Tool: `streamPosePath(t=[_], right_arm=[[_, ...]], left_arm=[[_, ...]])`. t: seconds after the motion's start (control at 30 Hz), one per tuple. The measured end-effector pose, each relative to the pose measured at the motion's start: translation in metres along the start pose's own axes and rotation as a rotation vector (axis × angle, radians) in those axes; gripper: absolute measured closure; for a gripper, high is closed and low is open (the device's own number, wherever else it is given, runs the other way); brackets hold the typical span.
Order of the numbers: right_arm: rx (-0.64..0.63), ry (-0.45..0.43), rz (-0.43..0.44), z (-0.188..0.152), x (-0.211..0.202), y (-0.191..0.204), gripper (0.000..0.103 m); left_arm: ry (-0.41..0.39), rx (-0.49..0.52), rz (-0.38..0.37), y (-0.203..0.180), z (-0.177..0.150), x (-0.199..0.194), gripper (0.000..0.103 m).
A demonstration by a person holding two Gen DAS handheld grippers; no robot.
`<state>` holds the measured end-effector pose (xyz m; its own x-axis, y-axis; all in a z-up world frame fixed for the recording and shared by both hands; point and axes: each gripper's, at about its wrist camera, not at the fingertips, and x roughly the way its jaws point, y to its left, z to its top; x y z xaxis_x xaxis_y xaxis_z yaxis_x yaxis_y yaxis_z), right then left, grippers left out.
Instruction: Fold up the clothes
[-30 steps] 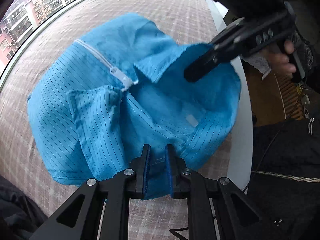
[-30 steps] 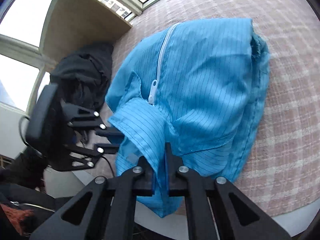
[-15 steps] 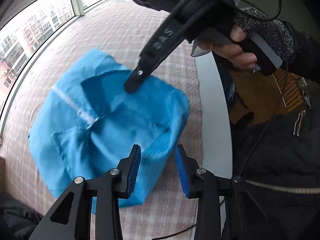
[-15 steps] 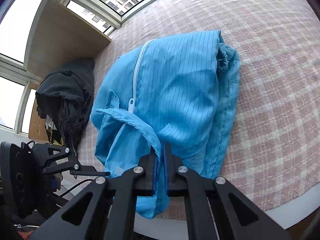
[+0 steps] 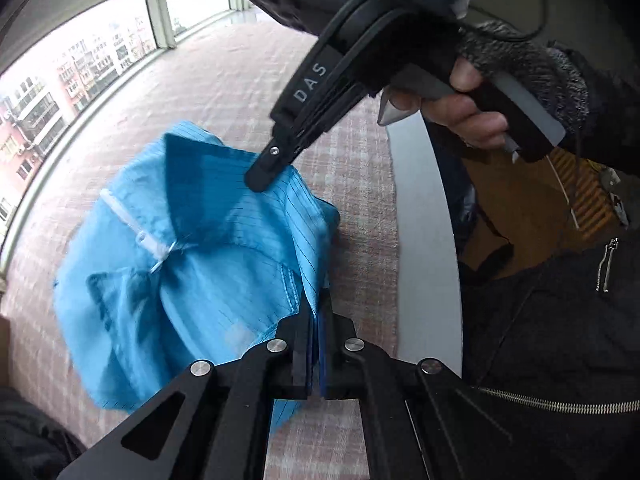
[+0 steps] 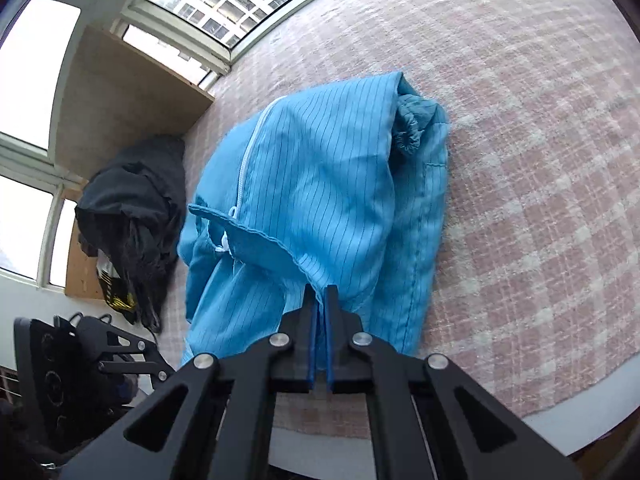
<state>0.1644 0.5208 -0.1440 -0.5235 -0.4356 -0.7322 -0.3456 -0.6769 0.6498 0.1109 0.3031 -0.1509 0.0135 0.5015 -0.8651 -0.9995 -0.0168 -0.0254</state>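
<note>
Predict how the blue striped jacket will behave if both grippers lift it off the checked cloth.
The blue jacket will probably sag and drape, since it already lies in soft creases. It looks thin, so likely light. The left gripper and right gripper pinch only edges, so fabric may slip.

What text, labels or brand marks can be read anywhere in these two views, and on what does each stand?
"DAS": pale capital letters running along the black body of the right gripper, seen in the left wrist view.
Blue jacket: a pale tag inside it shows in the left wrist view, too blurred to read.
Right wrist view: no readable text; the yellow and black item by the dark clothes is too small to tell.
</note>
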Motion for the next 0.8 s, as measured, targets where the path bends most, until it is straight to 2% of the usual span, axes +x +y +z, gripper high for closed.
streamPosePath(t=[0.07,0.1,0.2,0.27,0.3,0.33,0.43,0.53,0.63,0.77,0.8], right_arm=[[0.033,-0.007,0.055,-0.003,-0.002,-0.007,0.1],[0.019,-0.001,0.031,-0.004,-0.001,-0.005,0.1],[-0.076,0.016,-0.107,-0.009,-0.001,0.012,0.094],[-0.225,0.011,-0.234,-0.013,-0.003,0.035,0.082],[-0.292,0.006,-0.286,-0.014,-0.002,0.046,0.079],[-0.336,0.014,-0.306,-0.013,0.0,0.053,0.076],[-0.372,0.052,-0.287,-0.002,0.01,0.062,0.075],[-0.36,0.109,-0.219,0.01,0.024,0.06,0.076],[-0.298,0.139,-0.147,0.016,0.028,0.052,0.099],[-0.221,0.145,-0.055,0.019,0.026,0.045,0.099],[-0.204,0.146,-0.036,0.019,0.026,0.043,0.099]], left_arm=[[-0.008,-0.027,0.011,0.002,-0.004,-0.002,0.102],[-0.007,-0.038,0.007,0.003,-0.002,0.003,0.102],[-0.001,-0.044,0.012,0.0,0.0,0.013,0.102],[-0.002,-0.03,0.015,-0.008,0.0,0.019,0.102],[-0.002,-0.023,0.017,-0.012,0.001,0.022,0.102],[-0.003,-0.016,0.018,-0.016,0.001,0.025,0.102],[0.002,-0.015,0.031,-0.02,-0.003,0.028,0.102],[0.011,-0.047,0.045,-0.019,-0.01,0.03,0.102],[0.019,-0.07,0.061,-0.012,-0.018,0.014,0.1],[-0.014,-0.123,0.066,-0.007,-0.016,-0.012,0.093],[-0.027,-0.139,0.056,-0.006,-0.013,-0.017,0.089]])
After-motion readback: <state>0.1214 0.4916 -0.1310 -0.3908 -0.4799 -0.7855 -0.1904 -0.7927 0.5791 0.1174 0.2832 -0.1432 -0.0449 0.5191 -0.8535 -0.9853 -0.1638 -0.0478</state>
